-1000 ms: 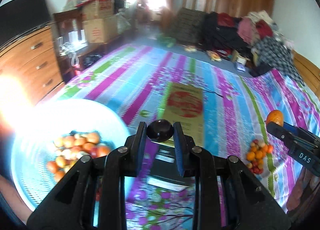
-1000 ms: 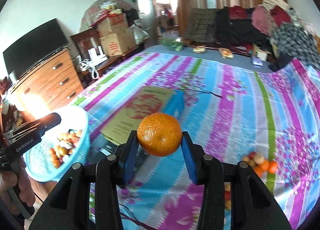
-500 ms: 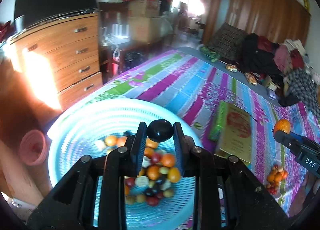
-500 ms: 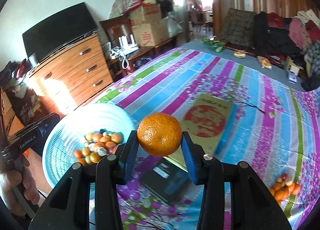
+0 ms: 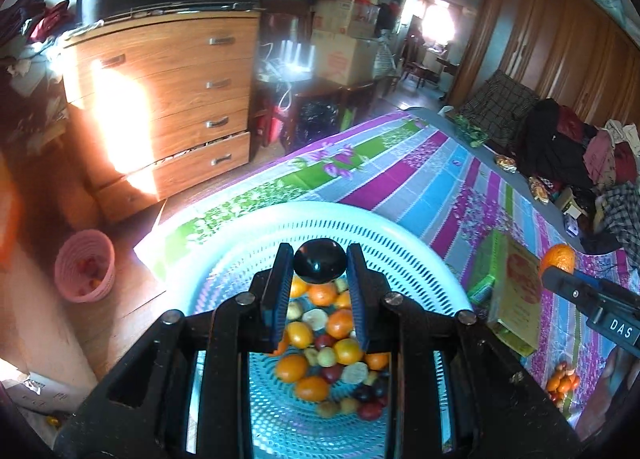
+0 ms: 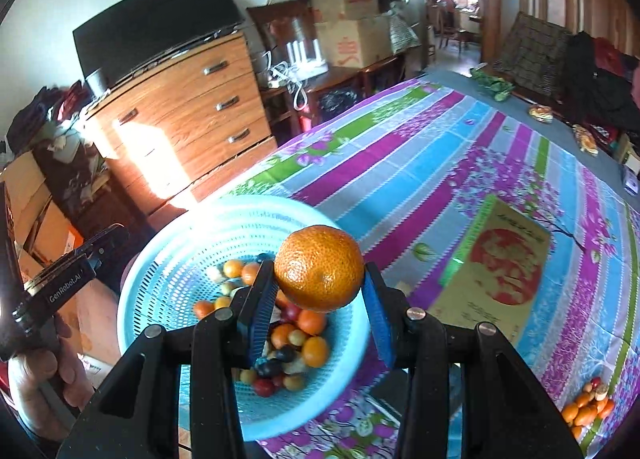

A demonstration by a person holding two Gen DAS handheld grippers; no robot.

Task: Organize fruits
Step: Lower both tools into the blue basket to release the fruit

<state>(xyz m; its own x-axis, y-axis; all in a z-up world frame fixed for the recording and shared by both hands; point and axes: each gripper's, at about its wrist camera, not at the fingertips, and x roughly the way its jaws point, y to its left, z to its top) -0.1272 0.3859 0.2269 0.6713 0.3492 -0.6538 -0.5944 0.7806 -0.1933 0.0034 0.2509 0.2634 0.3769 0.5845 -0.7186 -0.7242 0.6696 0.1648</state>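
My left gripper [image 5: 319, 265] is shut on a small dark round fruit [image 5: 319, 261] and holds it above the light blue basket [image 5: 400, 235], which holds several small oranges and other small fruits [image 5: 336, 343]. My right gripper [image 6: 320, 279] is shut on an orange [image 6: 319, 267] and holds it above the same basket [image 6: 168, 259]. The right gripper also shows in the left wrist view [image 5: 560, 269], at the right with the orange [image 5: 558, 257]. A small pile of fruits [image 6: 586, 407] lies on the striped bedsheet [image 6: 420, 163] at the lower right.
A flat yellow-and-red box [image 6: 496, 275] lies on the sheet right of the basket. A wooden dresser [image 5: 168, 99] stands left of the bed. A pink bin [image 5: 86, 265] sits on the floor. Clothes [image 5: 568, 147] are piled at the far end.
Both grippers have swung left, from over the bedsheet to above the blue basket, each still holding its fruit. The basket now fills the lower middle of both views.
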